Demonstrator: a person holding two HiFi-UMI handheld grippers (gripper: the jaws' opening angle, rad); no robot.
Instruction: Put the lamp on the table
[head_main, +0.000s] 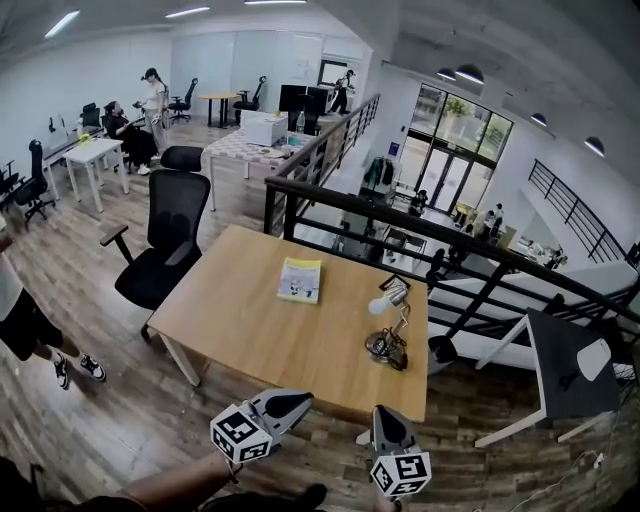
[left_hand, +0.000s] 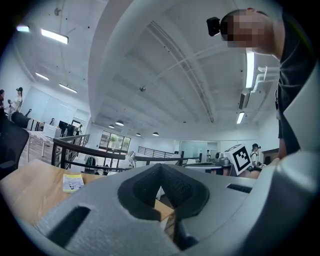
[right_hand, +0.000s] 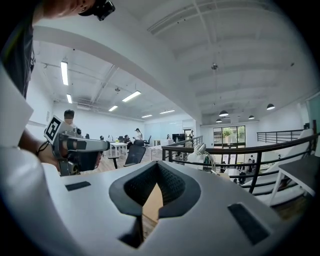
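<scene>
**Q:** Finger state, both sides?

**A:** I read the left gripper (left_hand: 161, 167) with its jaws together and nothing between them. Same entry for the right gripper (right_hand: 159, 167): jaws together, empty.

**Q:** What lies ahead of the fingers?

**A:** Both pairs point over the near edge of the wooden table (head_main: 270, 330). The lamp (head_main: 388, 325) stands on it, straight ahead of my right fingers and apart from them, close to the table's right edge. A yellow booklet (head_main: 300, 279) lies flat ahead of my left fingers, further out than the lamp.

**Q:** Beyond that?

**A:** A black office chair (head_main: 165, 250) stands off to the left of the left fingers, beside the table. A black railing (head_main: 400, 228) runs past the table's far edge.
</scene>
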